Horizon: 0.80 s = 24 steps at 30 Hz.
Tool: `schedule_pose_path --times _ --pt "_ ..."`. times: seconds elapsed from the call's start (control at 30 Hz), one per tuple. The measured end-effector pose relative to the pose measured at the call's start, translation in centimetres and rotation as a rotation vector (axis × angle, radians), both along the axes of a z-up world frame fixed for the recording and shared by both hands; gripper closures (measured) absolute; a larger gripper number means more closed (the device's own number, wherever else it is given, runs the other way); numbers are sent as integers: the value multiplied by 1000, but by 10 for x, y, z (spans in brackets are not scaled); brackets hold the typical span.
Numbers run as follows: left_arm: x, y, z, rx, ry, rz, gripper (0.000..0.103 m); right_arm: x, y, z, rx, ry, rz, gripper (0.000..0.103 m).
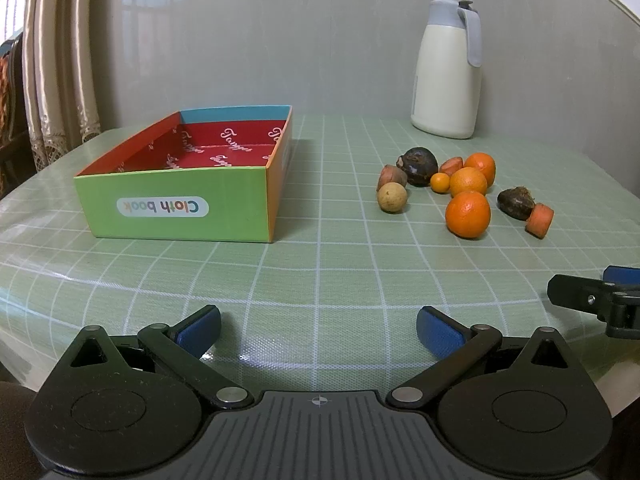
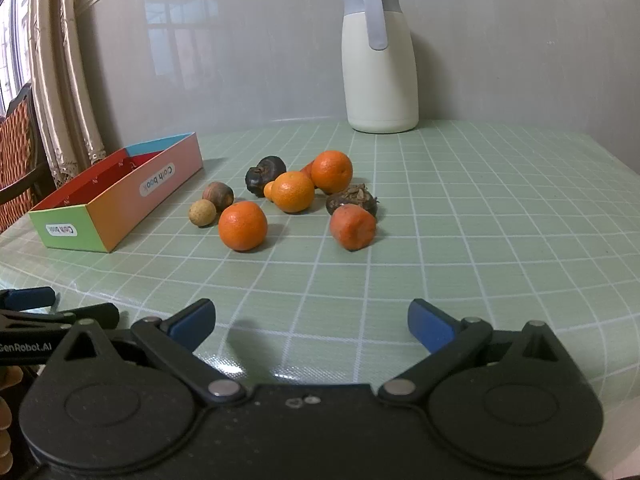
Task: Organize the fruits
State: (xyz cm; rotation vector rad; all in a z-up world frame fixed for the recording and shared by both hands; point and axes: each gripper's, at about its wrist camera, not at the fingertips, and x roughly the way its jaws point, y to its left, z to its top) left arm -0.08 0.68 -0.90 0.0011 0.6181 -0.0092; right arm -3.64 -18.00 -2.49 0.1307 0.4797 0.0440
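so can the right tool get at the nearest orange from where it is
Probably yes: the right tool is open and empty, and only bare tablecloth lies between it and the nearest orange, which sits at the pile's front edge.

Mixed fruit cluster (image 2: 288,196) loose on table, right of box (image 1: 188,178); colourful open-topped box empty.

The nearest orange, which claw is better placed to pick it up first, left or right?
Right, probably. The nearest orange lies almost straight ahead of the open right claw, while from the open left claw it sits off to the right, with the box nearer that side.
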Motion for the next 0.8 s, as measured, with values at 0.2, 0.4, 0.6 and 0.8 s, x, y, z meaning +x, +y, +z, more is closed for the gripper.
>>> schedule_pose_path --times 0.2,0.4,0.6,0.8 --pt "1 1 -1 0 -1 0 0 0 0 0 3 0 1 0" --pt "-1 2 -2 3 -4 -1 0 0 0 0 2 2 1 0" --pt "-1 2 -3 4 -5 -1 0 0 0 -1 0 1 1 0" --pt "-2 3 -3 6 -5 -2 0 0 0 0 -1 2 1 0"
